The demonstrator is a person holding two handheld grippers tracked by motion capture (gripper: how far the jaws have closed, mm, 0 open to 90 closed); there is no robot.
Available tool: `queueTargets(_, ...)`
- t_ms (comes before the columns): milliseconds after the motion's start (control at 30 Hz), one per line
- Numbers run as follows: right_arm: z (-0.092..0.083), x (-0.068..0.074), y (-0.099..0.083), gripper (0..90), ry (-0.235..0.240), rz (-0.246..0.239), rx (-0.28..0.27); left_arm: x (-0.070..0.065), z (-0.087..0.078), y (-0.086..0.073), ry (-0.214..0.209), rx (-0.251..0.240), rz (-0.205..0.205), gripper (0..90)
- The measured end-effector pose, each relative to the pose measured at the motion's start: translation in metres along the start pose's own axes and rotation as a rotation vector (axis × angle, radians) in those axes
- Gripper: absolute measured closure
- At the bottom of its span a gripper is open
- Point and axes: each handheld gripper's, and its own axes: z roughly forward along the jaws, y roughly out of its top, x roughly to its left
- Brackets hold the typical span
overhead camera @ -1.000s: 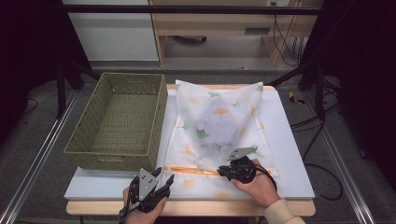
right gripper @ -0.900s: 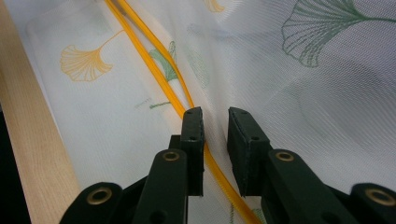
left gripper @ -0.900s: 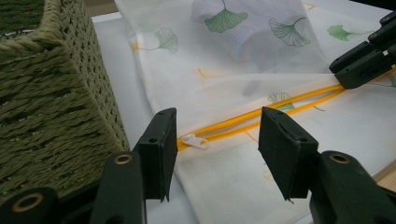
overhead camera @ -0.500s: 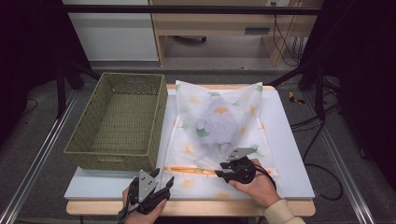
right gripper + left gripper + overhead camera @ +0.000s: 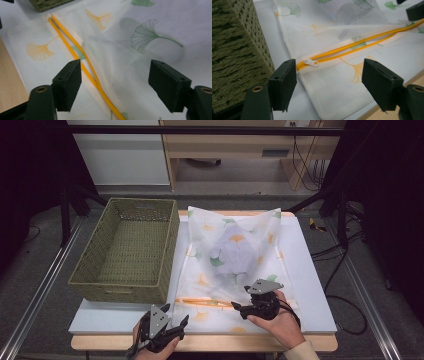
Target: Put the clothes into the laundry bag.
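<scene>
A white mesh bag [image 5: 235, 250] printed with ginkgo leaves lies flat on the white table top [image 5: 310, 285], something pale grey dimly showing inside. Its orange zipper [image 5: 205, 302] runs along the near edge. The left gripper [image 5: 175, 314] hovers at the table's front edge, open; its jaws have just been opening, and the white zipper pull [image 5: 311, 62] lies ahead between them, untouched. The right gripper [image 5: 240, 299] stands open over the zipper's right end. Its jaws have also just been opening, with the zipper [image 5: 82, 65] running between them, not pressed.
A green woven basket [image 5: 127, 250] stands empty on the left, right beside the bag's left edge and close to the left gripper [image 5: 329, 82]. The wooden table edge [image 5: 225, 340] runs under both hands. Shelving and cables lie beyond the table.
Both grippers' jaws have spread wider, the right one letting go of the bag near the zipper. The bag's mesh has sunk flatter. Neither hand has shifted much.
</scene>
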Motion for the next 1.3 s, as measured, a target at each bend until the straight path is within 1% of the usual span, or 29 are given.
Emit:
queueTargets(67,-0.01,-0.001,-0.001,20.1,-0.04,-0.008,-0.027,0.0,0.002,-0.001,-0.008,0.004,-0.006,24.6)
queueTargets(167,-0.016,-0.002,-0.003,17.7,-0.065,-0.007,-0.05,0.0,0.004,-0.002,-0.015,0.016,-0.003,22.7)
queueTargets(300,-0.028,-0.004,-0.006,17.6,-0.118,-0.007,-0.079,0.001,0.006,-0.004,-0.023,0.021,-0.006,19.2)
queueTargets(400,-0.036,-0.005,-0.012,18.5,-0.158,0.003,-0.093,0.001,0.008,-0.005,-0.039,0.02,-0.005,17.3)
queueTargets(533,-0.045,-0.01,-0.022,18.1,-0.205,0.017,-0.1,0.001,0.009,-0.006,-0.047,0.024,-0.007,16.5)
queueTargets(600,-0.051,-0.013,-0.028,16.0,-0.226,0.033,-0.1,0.002,0.01,-0.006,-0.039,0.023,-0.015,16.5)
queueTargets(633,-0.054,-0.014,-0.03,15.9,-0.234,0.041,-0.104,0.002,0.011,-0.007,-0.039,0.02,-0.027,16.5)
queueTargets(667,-0.056,-0.016,-0.033,15.8,-0.242,0.047,-0.11,0.003,0.011,-0.007,-0.038,0.022,-0.031,16.5)
queueTargets(800,-0.069,-0.019,-0.043,14.7,-0.298,0.063,-0.137,0.004,0.013,-0.01,-0.048,0.022,-0.049,17.6)
queueTargets(833,-0.071,-0.02,-0.046,14.3,-0.305,0.071,-0.142,0.004,0.013,-0.01,-0.056,0.018,-0.051,18.0)
queueTargets(933,-0.077,-0.019,-0.059,14.4,-0.328,0.086,-0.148,0.004,0.015,-0.011,-0.056,0.016,-0.04,18.4)
queueTargets(967,-0.079,-0.019,-0.064,15.0,-0.35,0.086,-0.146,0.004,0.015,-0.011,-0.056,0.012,-0.042,18.5)
queueTargets(1000,-0.081,-0.02,-0.07,16.0,-0.373,0.098,-0.152,0.004,0.015,-0.011,-0.058,0.012,-0.042,18.7)
queueTargets(1033,-0.082,-0.021,-0.074,16.5,-0.383,0.105,-0.156,0.005,0.016,-0.011,-0.055,0.015,-0.041,19.3)
queueTargets(1133,-0.087,-0.024,-0.089,19.0,-0.416,0.147,-0.167,0.006,0.017,-0.011,-0.06,0.02,-0.05,19.3)
queueTargets(1167,-0.088,-0.025,-0.094,19.3,-0.43,0.162,-0.174,0.007,0.018,-0.011,-0.061,0.03,-0.052,19.3)
queueTargets(1233,-0.091,-0.027,-0.1,19.3,-0.447,0.176,-0.187,0.006,0.019,-0.011,-0.06,0.04,-0.058,19.3)
queueTargets(1300,-0.094,-0.028,-0.104,19.3,-0.458,0.198,-0.189,0.006,0.021,-0.011,-0.054,0.048,-0.052,19.2)
